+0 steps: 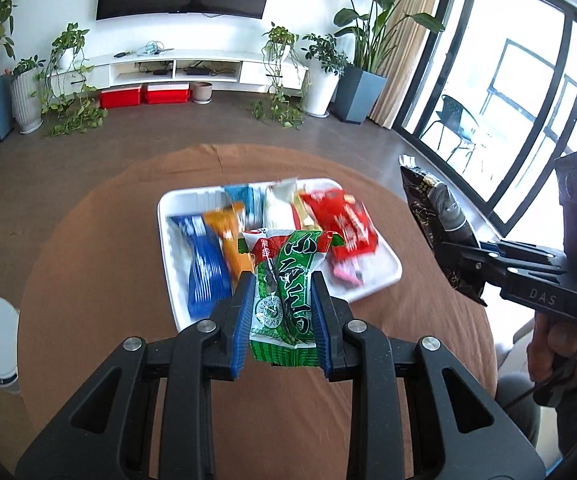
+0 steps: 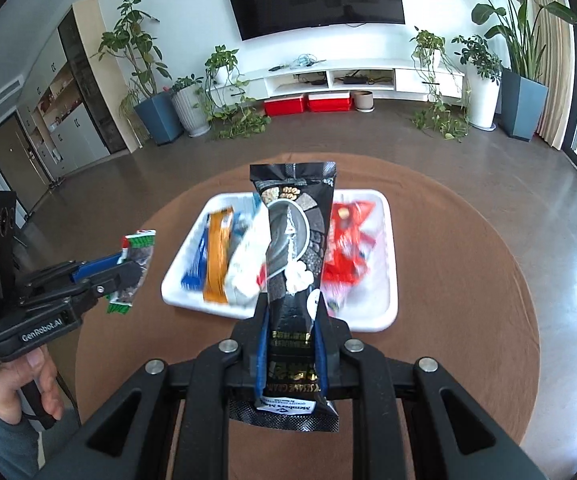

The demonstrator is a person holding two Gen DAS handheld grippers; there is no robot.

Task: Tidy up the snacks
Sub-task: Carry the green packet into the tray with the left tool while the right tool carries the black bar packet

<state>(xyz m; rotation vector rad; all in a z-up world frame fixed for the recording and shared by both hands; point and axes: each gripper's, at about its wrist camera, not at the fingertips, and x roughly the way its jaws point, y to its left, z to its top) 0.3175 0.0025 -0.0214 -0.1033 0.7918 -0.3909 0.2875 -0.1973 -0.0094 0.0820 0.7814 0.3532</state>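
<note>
Left gripper [image 1: 280, 304] level, clamping green packet [image 1: 284, 292]; right gripper [image 2: 292, 344] pinching black pouch [image 2: 292, 260], seemingly above tray [image 2: 388, 316]

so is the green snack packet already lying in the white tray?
No, the green snack packet is clamped between the left gripper's jaws, held above the white tray.

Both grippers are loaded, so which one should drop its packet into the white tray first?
Left, probably. The left gripper holds the green packet over the white tray's near edge. The right gripper, with the black packet, sits off the tray's right side.
</note>
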